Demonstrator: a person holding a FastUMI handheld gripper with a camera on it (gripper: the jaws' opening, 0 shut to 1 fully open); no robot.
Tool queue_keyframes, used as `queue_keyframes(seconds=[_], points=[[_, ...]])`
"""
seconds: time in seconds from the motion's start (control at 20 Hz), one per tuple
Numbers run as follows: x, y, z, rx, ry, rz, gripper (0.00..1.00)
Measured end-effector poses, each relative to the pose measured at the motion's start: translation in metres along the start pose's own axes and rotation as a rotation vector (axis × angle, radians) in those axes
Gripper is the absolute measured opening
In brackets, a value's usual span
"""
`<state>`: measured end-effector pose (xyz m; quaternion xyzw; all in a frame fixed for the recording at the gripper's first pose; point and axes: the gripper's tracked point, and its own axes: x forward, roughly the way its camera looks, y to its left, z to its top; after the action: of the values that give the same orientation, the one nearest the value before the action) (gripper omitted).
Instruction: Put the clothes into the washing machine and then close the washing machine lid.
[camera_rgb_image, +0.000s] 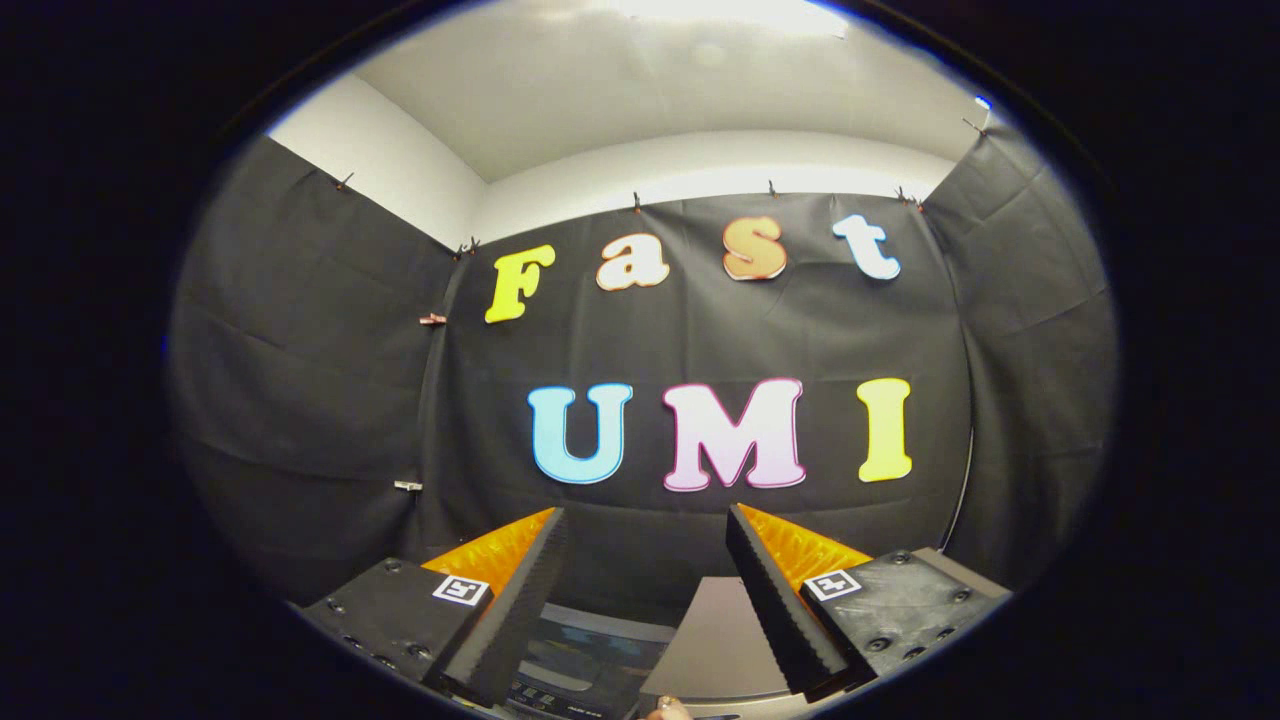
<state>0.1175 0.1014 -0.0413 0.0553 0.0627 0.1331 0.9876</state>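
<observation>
In front of the black cloth wall (330, 400) of the booth, the gripper (645, 520) was held high and pointed forward at the cloth. Its two fingers stood well apart, and nothing was between them. On the left, the left finger (520, 600) rose from its block, which carried a small square marker (461, 589). Between the two fingers and below their tips, a part of the washing machine (590, 665) was seen: a dark panel, and beside it, more to the right, a pale grey tilted plate (715, 640) which could be its lid, but this I cannot tell for sure. On the right, the right finger (775, 600) touched nothing. Above the cloth were the white wall (400, 160) and the ceiling (640, 90). Clothes could not be made out.
</observation>
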Motion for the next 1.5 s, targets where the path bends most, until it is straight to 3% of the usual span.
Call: queue_keyframes(seconds=[0.35,0.65,1.5], points=[[-0.069,-0.011,0.035,-0.044,-0.105,-0.030,0.99],[-0.111,-0.029,0.038,-0.024,-0.150,-0.096,0.97],[-0.140,-0.034,0.047,-0.078,-0.192,-0.143,0.97]])
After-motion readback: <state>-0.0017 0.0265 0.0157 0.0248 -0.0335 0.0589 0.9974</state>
